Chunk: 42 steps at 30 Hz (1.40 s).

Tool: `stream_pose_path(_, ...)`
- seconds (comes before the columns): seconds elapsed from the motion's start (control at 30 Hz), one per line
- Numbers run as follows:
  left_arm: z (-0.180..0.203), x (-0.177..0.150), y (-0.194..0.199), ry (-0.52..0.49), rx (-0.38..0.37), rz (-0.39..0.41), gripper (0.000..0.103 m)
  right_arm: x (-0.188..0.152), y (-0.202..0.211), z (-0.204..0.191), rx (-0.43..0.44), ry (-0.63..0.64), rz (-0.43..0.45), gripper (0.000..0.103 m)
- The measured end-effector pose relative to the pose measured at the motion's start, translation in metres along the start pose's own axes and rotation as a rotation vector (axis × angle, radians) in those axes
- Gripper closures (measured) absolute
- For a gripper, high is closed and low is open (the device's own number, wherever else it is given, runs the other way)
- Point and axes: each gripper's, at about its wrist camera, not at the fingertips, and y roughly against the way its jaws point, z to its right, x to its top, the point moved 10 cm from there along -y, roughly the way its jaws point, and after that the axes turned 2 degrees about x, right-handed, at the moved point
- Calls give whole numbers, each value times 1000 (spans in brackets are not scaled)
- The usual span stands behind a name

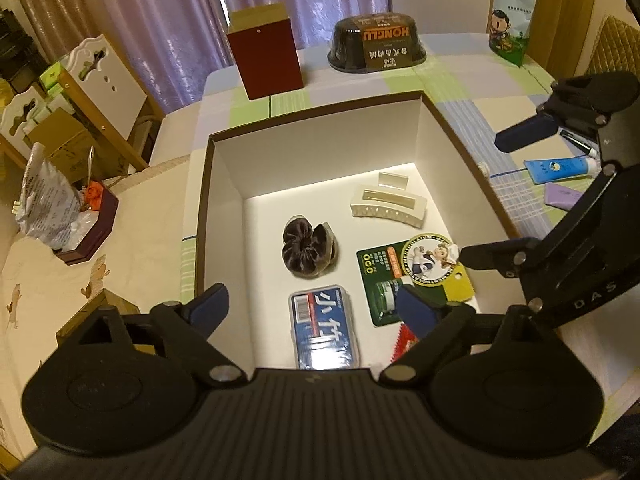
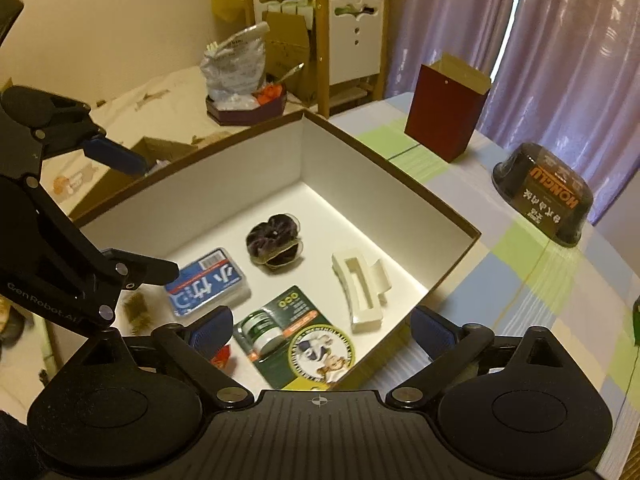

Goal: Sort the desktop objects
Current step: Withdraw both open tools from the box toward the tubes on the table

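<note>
A big white-lined box (image 1: pixel 320 148) (image 2: pixel 240 188) with a brown rim sits open on the table. On its floor lie a brown scrunchie (image 1: pixel 308 250) (image 2: pixel 274 246), a cream hair claw (image 1: pixel 390 204) (image 2: pixel 360 286), a blue plastic pack (image 1: pixel 322 326) (image 2: pixel 208 282), and a green card packet (image 1: pixel 380 280) (image 2: pixel 280 324) with a round cartoon badge (image 1: pixel 426 258) (image 2: pixel 322 350) on it. My left gripper (image 1: pixel 314 306) (image 2: pixel 138 214) hovers open over the box's near side, holding nothing. My right gripper (image 2: pixel 322 328) (image 1: pixel 502 196) is open and empty above the box's right edge.
To the right of the box, a blue tube (image 1: pixel 560 168), a purple packet (image 1: pixel 562 196) and a black pen (image 1: pixel 578 142) lie on the checked cloth. Behind stand a dark red paper bag (image 1: pixel 266 56) (image 2: pixel 446 114), a black HONGLU tub (image 1: pixel 376 42) (image 2: pixel 546 196) and a green snack bag (image 1: pixel 514 12).
</note>
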Motion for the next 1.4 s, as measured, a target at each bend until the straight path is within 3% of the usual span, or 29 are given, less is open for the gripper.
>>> stream_pose_path(0.57, 22, -12, 66, 55, 29, 88, 7, -29, 61, -9, 17, -53, 67, 5)
stream_pose_path(1.4, 93, -62, 120, 164, 45, 84, 5, -107, 136, -5, 79, -106, 110, 5)
